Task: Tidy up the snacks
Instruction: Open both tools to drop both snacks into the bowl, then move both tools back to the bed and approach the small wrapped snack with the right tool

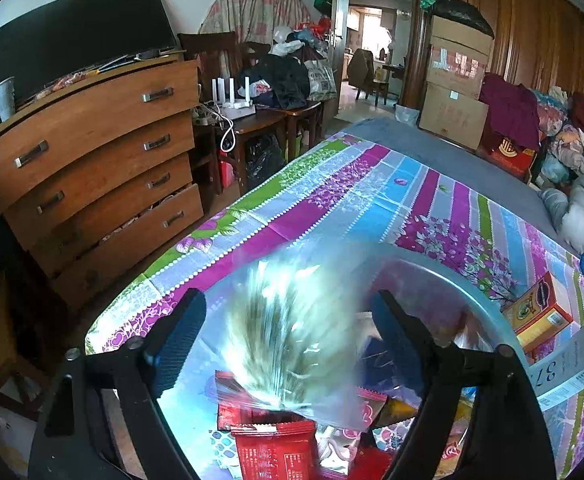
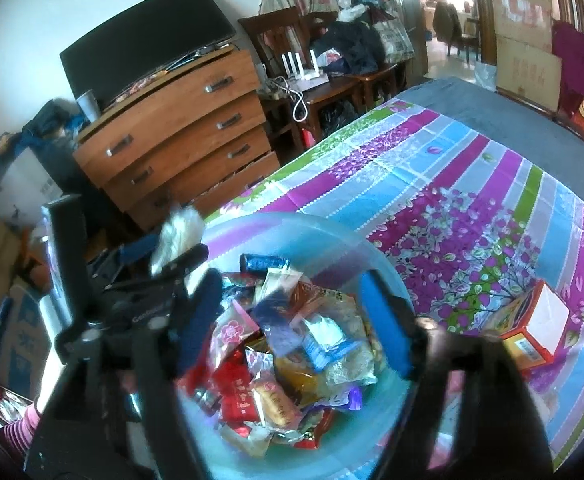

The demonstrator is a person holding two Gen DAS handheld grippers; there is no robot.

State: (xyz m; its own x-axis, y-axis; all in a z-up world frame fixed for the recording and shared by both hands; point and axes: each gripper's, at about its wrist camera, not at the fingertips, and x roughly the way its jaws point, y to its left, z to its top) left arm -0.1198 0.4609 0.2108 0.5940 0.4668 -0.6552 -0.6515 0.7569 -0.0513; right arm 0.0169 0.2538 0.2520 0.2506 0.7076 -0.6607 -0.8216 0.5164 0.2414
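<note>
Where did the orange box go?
The orange box sits on the flowery tablecloth, to the right of the clear basin full of snacks. The left wrist view shows it at the right too, beside the basin's rim.

You are working in a lived-in home bedroom. Against the white wall stands a wooden chest of drawers (image 1: 92,152) with a dark flat television (image 1: 80,36) on top, and beside it a small wooden side table (image 1: 268,120) carries a white router (image 1: 234,96) with upright antennas and a tangle of cables. Clothes and bags are heaped on a wooden chair (image 1: 212,56). A bed (image 1: 472,160) in a grey cover lies under the bright striped floral cloth (image 1: 352,200), with piled bedding and garments (image 1: 564,136) along its far side. Stacked cardboard boxes (image 1: 456,76) stand against wood-panelled walls, and an open doorway (image 1: 372,40) leads into another furnished room.
</note>
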